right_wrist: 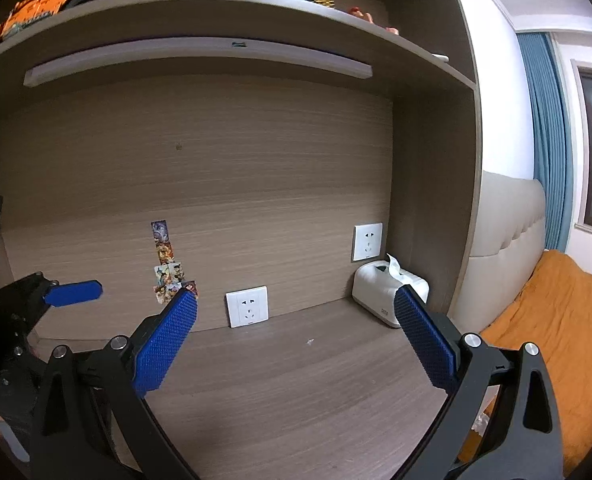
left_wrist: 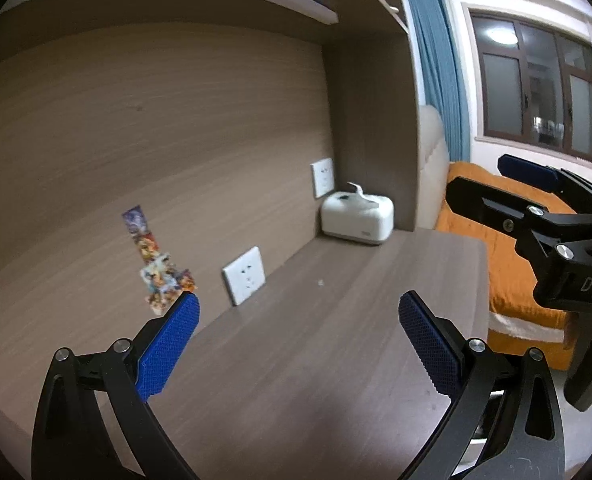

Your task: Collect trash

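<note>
- Trash is lying as a tiny pale scrap point(right_wrist: 310, 342) on the bare desk point(right_wrist: 296, 400), between the lower socket point(right_wrist: 247, 306) and the tissue box point(right_wrist: 380, 288); nothing else looks like litter.
- You are holding both the left gripper point(left_wrist: 300, 344) and the right gripper point(right_wrist: 296, 340) with jaws spread wide and nothing between them.
- Scrap is looking thin and flat, so you are needing a low, steep approach, with one blue knobbly pad point(right_wrist: 424, 344) touching the smooth wood-grain top on each side before closing.
</note>
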The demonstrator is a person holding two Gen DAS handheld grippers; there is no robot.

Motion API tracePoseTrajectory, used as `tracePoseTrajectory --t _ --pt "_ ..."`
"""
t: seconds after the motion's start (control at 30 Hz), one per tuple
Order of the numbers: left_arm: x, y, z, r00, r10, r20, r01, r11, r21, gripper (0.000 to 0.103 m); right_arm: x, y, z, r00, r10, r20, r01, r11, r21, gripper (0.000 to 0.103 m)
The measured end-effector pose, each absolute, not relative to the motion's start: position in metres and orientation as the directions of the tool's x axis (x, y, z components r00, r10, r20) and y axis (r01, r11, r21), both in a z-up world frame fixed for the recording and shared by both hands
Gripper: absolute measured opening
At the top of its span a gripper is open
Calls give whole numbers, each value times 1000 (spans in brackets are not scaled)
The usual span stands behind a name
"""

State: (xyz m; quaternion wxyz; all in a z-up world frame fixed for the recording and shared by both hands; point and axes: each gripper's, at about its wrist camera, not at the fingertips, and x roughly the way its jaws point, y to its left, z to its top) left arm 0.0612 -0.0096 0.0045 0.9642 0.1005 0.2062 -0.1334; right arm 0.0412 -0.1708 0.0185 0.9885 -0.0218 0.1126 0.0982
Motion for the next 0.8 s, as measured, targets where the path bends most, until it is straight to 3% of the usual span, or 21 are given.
tracePoseTrajectory --t 0.4,0.63,0.8 --pt "62 15 10 885 -212 -415 284 951 120 98 38 -147 25 965 166 -204 -179 983 -49 98" --pt "71 27 4 866 -205 -456 263 963 66 98 38 -139 22 963 155 -218 -171 984 -52 98" --pt "76 33 0 877 -154 -455 208 975 72 98 40 -136 19 963 144 -227 -160 986 -50 98"
